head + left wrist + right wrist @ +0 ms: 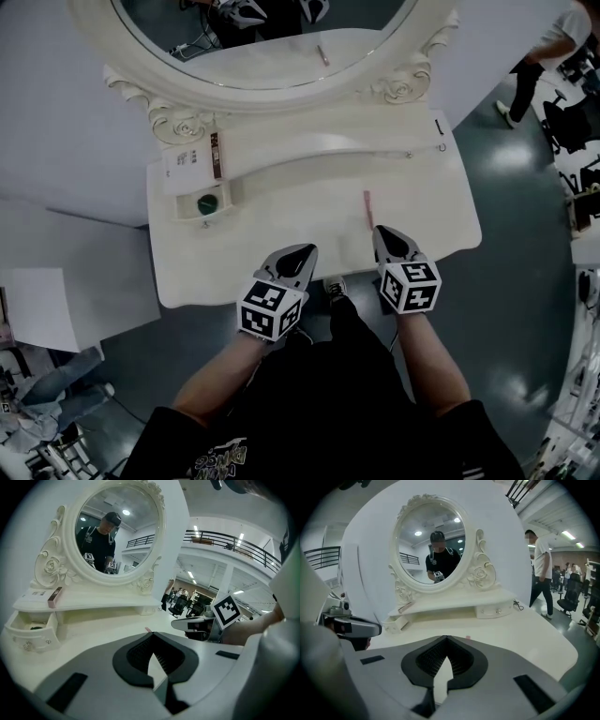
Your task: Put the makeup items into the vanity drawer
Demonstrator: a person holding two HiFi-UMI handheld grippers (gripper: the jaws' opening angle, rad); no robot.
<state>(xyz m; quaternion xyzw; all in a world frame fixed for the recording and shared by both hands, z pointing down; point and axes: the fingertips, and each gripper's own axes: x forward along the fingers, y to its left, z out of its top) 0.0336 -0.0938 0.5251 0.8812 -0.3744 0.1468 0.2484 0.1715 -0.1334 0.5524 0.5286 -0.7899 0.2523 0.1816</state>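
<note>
Pink pencil (pixel 368 209) lies just ahead of closed R gripper (pixel 380 231) fingers (pixel 392 244).

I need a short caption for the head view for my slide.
Shut, empty left gripper and right gripper at the front edge of the vanity; pink stick ahead, drawer open.

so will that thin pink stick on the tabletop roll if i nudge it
Probably: the pink stick looks slim, lying flat on the smooth tabletop, so a sideways nudge may roll it. It looks straight, so likely stiff and light. So thin, it could slip from the jaws.
</note>
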